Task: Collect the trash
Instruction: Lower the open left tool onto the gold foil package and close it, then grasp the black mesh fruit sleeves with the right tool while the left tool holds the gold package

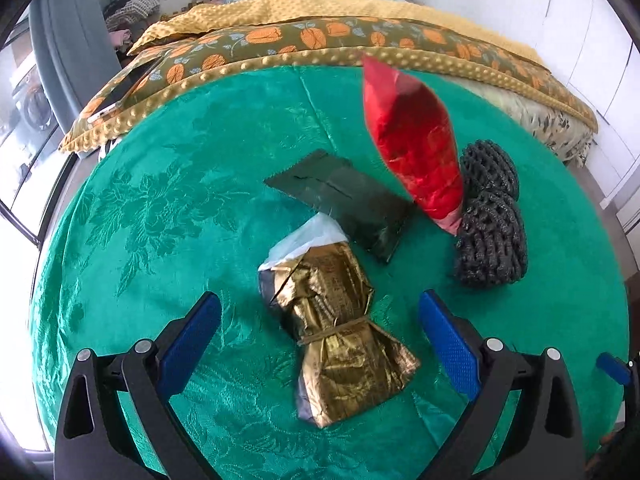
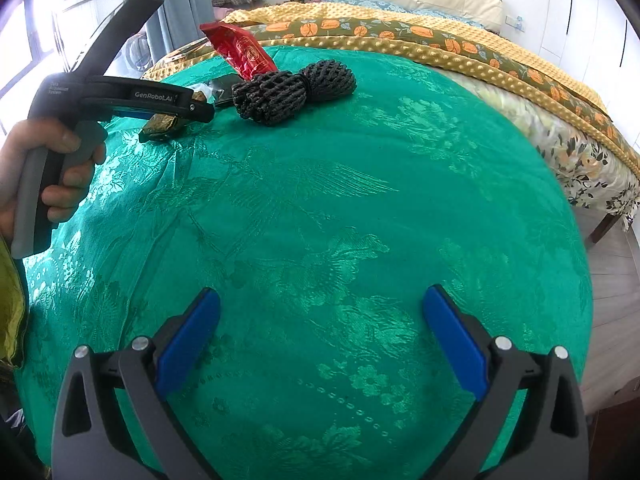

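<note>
Bright daylight from left window (image 1: 16, 128), fisheye-warped edges.

Foil packet (image 1: 336, 336) before flat pouch (image 1: 344, 204); mesh bundle (image 1: 492, 220) right.

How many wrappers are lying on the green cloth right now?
3: a gold wrapper between the left hand-held gripper's open jaws, a dark green wrapper just beyond it, and a red wrapper leaning on the black mesh bundle. None seems hidden.

The green cloth (image 1: 160, 208) filling the frame's middle is satiny, woven with a shiny floral pattern; the gold wrapper (image 1: 336, 332) at lower centre is crinkled, glossy foil; the red packet (image 1: 416, 152) upper right is shiny film; the black netting (image 1: 492, 236) beside it is matt, rough foam mesh; the dark packet (image 1: 352, 204) is glossy; the yellow blanket (image 1: 280, 12) along the top is dimpled plush.
</note>
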The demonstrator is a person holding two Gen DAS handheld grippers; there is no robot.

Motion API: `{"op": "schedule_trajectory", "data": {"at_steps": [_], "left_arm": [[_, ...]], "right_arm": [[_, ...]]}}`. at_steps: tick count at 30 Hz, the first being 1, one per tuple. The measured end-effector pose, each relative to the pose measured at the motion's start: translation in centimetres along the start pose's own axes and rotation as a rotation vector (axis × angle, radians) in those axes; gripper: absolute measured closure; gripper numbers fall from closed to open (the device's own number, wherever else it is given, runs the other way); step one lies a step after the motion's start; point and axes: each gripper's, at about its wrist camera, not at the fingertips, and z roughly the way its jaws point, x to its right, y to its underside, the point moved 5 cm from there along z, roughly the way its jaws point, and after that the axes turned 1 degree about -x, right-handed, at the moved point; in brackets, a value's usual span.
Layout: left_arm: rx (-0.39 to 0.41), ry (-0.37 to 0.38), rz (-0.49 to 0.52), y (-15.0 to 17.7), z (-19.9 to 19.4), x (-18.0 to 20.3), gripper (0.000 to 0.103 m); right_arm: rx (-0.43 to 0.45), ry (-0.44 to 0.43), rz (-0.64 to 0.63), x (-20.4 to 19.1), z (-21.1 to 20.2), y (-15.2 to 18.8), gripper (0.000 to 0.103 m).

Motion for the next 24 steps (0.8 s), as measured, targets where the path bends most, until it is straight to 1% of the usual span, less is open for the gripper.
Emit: {"op": "schedule_trajectory", "data": {"at_steps": [1, 2, 3, 4, 6, 7, 10, 12, 14, 17, 20, 22, 24], "left_arm": [[-0.001, 0.018, -0.002, 0.2, -0.1, 0.0, 0.024], [-0.005, 0.025, 0.0, 0.4, -0.1, 0.0, 0.031], [0.005, 0.01, 0.013, 0.6, -0.3, 0.0, 0.045], [0.01, 0.008, 0.025, 0.7, -0.5, 0.1, 0.054], [0.009, 0.033, 0.04, 1.3, -1.2, 0.1, 0.062], [0.012, 0.045, 0.044, 1.6, -1.8, 0.1, 0.063], [0.031, 0.06, 0.082, 3.3, -4.3, 0.1, 0.063], [0.029, 0.084, 0.104, 5.2, -5.9, 0.0, 0.063], [0.017, 0.112, 0.119, 7.4, -6.9, 0.1, 0.063], [0.015, 0.123, 0.128, 9.4, -7.3, 0.2, 0.06], [0.023, 0.109, 0.126, 10.2, -6.8, 0.1, 0.049], [0.034, 0.105, 0.129, 10.5, -6.5, 0.1, 0.032], [0.044, 0.079, 0.144, 10.8, -6.4, 0.2, 0.019]], "right_arm": [[0.0, 0.0, 0.0, 0.0, 0.0, 0.0, 0.005], [0.0, 0.0, 0.0, 0.0, 0.0, 0.0, 0.005], [0.0, 0.0, 0.0, 0.0, 0.0, 0.0, 0.005], [0.0, 0.0, 0.0, 0.0, 0.0, 0.0, 0.005], [0.0, 0.0, 0.0, 0.0, 0.0, 0.0, 0.005], [0.0, 0.0, 0.0, 0.0, 0.0, 0.0, 0.005], [0.0, 0.0, 0.0, 0.0, 0.0, 0.0, 0.005], [0.0, 0.0, 0.0, 0.0, 0.0, 0.1, 0.005], [-0.001, 0.0, 0.0, 0.0, 0.0, 0.1, 0.005], [-0.001, 0.0, 0.0, 0.0, 0.0, 0.1, 0.005], [0.0, 0.001, 0.0, -0.1, 0.0, 0.1, 0.005], [-0.001, 0.0, 0.0, -0.1, 0.0, 0.1, 0.005], [-0.003, -0.004, 0.002, 0.0, 0.0, 0.0, 0.005]]}}
